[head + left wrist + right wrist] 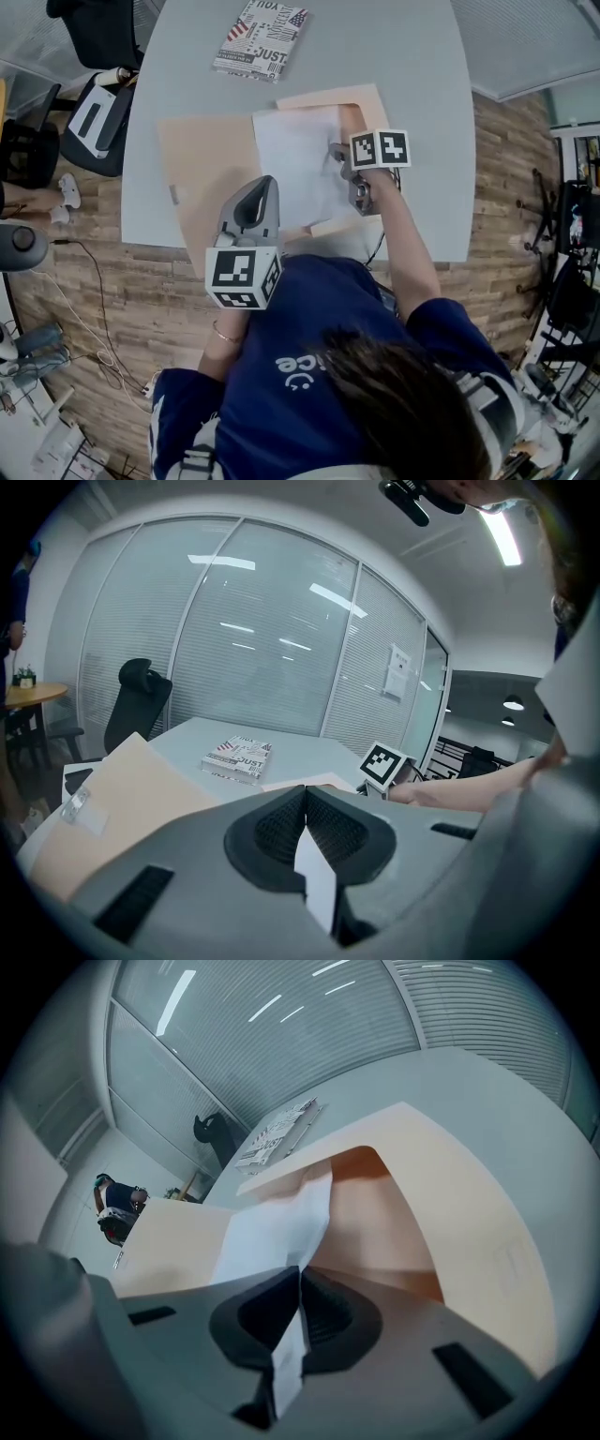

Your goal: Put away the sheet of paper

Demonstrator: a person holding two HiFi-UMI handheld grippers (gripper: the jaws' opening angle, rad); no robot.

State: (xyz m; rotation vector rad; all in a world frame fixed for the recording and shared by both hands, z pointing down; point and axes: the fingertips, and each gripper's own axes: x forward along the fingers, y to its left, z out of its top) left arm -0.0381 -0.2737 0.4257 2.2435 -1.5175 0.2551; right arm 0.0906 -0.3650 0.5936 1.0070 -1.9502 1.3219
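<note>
A white sheet of paper [295, 159] lies over an open beige folder [202, 155] on the grey table [412, 56]. My left gripper [262, 192] is shut on the sheet's near left edge; in the left gripper view the paper [314, 878] shows pinched between the closed jaws [305, 808]. My right gripper [345, 169] is shut on the sheet's right side over the folder's right half. In the right gripper view the sheet [272, 1232] rises out of the closed jaws [299, 1283], with the folder's raised flap [450, 1194] behind it.
A printed booklet [261, 37] lies at the far side of the table. Black office chairs [94, 117] stand left of the table on the wooden floor, with cables [89, 309] nearby. A glass wall [262, 639] and a distant person [114, 1206] are beyond.
</note>
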